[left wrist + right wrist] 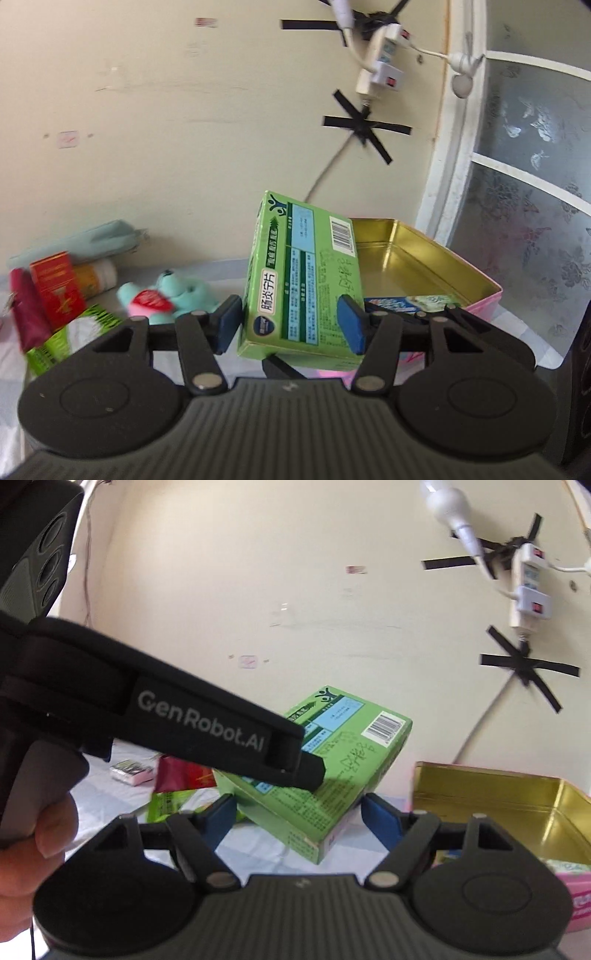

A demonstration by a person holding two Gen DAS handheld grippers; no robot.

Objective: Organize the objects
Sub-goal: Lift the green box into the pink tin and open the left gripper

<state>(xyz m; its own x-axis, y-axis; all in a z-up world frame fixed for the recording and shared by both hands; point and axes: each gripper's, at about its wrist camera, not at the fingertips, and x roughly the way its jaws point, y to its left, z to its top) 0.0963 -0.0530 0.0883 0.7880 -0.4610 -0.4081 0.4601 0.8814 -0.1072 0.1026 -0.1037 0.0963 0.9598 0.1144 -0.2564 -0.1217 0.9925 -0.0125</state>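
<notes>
two pads of the left gripper clamp a green box by its side faces, held tilted in the air just beside the tin. the right gripper stands open with nothing pressed, the box hanging beyond its pads. to place it well, level the box over the tin's open mouth and lower it flat (thin card crushes easily). the tin is gold-lined, shiny and shallow with pink outer walls.
</notes>
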